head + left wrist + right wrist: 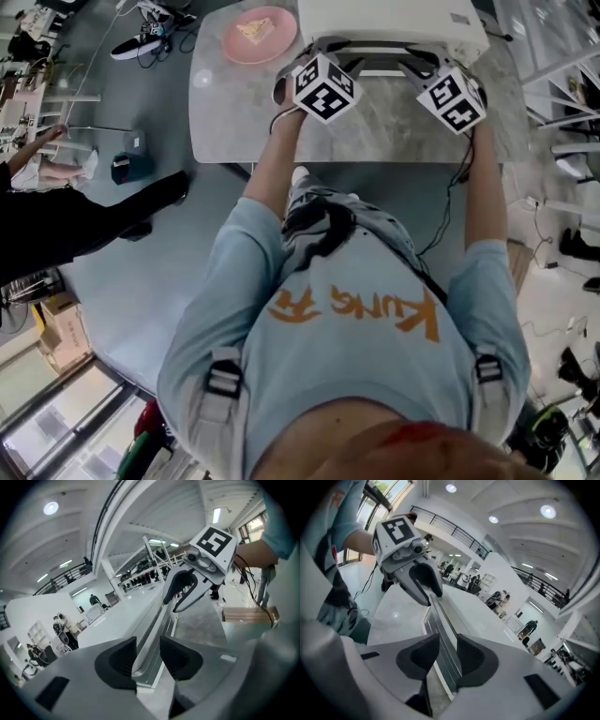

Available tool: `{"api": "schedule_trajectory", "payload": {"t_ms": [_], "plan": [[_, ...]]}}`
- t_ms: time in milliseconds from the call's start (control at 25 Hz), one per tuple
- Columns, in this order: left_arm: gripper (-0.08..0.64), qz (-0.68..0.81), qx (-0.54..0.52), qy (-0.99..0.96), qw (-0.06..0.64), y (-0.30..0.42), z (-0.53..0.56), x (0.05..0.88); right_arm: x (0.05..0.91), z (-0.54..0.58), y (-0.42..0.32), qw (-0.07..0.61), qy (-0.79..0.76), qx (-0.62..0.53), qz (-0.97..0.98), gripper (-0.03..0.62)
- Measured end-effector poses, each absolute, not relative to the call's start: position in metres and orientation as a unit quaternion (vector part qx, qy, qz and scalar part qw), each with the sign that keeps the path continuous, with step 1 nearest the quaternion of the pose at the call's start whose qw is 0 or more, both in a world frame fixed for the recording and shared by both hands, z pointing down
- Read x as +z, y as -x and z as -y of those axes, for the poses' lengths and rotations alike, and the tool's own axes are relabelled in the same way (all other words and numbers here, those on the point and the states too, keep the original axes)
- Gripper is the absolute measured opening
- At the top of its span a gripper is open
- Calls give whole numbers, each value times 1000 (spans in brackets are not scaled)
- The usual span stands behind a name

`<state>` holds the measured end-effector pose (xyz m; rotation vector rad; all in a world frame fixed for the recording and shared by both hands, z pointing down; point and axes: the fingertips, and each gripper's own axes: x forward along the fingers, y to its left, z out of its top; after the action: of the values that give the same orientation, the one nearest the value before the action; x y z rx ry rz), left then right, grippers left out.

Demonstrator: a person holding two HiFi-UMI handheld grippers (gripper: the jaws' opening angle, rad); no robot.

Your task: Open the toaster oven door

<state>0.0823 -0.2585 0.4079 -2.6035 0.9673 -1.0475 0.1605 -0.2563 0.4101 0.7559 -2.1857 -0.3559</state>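
Door (161,616) looks shut, its top edge lying between the jaws of left gripper (148,645) and right gripper (448,642), both half open and clamping nothing, so a pull now may slip off or drag the oven (394,23) along the bench (375,136).

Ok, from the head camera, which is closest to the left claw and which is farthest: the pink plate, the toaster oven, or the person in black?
1. Toaster oven: right at the left claw, door handle between its tips.
2. Pink plate: on the table, just to the claw's left.
3. Person in black: on the floor, far left.
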Motion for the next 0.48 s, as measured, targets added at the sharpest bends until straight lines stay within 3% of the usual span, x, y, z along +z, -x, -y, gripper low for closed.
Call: {"api": "schedule_trajectory", "payload": {"t_ms": [240,480], "plan": [[144,-288,-425,845,147,-89,268,431,426,271,-172,481,-260,-192,815,120],[137,-289,-430,842,151,-84,269,440,440,274,-173,496,-263,-206,802,120]]}}
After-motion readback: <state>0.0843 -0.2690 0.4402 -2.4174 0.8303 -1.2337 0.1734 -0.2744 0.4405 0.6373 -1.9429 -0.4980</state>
